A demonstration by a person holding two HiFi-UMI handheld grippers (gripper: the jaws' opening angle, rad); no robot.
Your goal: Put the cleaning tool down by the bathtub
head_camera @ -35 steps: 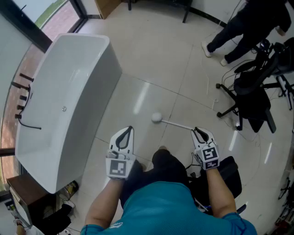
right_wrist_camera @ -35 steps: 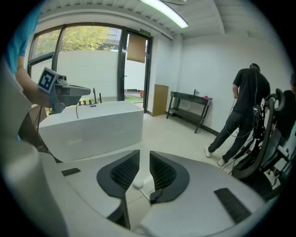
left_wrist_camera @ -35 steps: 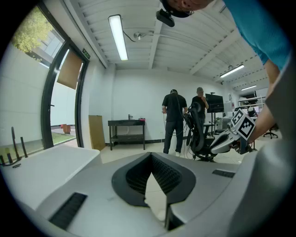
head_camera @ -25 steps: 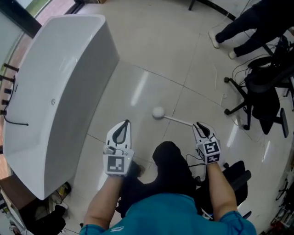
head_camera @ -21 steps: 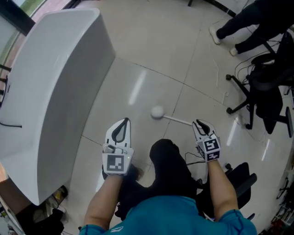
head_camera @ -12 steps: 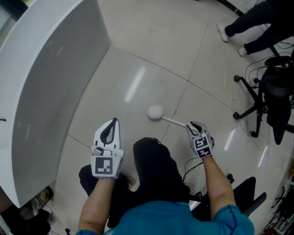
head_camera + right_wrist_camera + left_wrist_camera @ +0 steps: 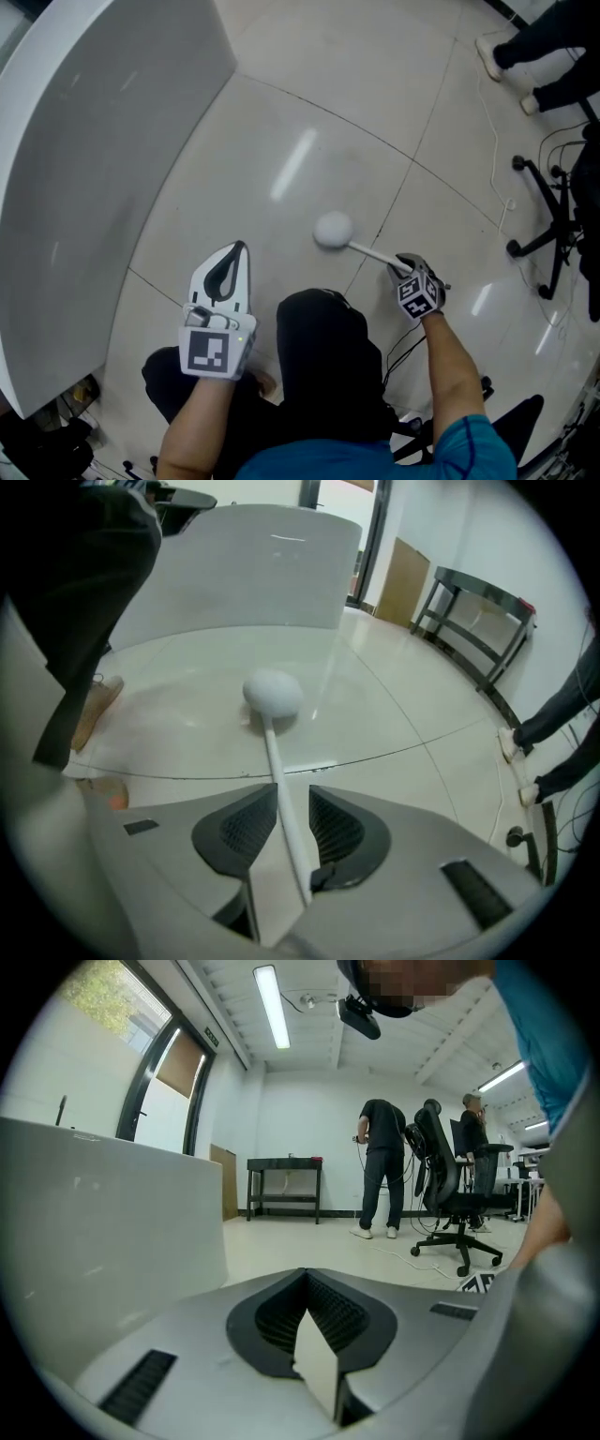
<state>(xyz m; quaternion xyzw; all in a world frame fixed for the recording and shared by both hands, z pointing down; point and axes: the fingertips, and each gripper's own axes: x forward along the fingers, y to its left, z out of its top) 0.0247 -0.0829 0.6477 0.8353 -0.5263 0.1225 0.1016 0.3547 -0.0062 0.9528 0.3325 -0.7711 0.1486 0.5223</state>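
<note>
- On the pale tiled floor (image 7: 309,103), just in front of the crouching person, the long-handled scrubber (image 7: 349,240) has its round head down on the tile. It is near the white bathtub (image 7: 103,141) but clear of its outer wall.
- The right tool (image 7: 401,267) tips steeply downward so the head can meet the floor first. Its jaws have just been opening and now stand narrowly apart, wider than the thin handle lying loose between them. I judge a release is under way.
- The left tool (image 7: 236,255) is held aside by the knee, jaws together on nothing, apparently playing no part.
- The scrubber is all white, with a smooth ball-like head on a slim straight stick. It looks light and may roll once freed.
</note>
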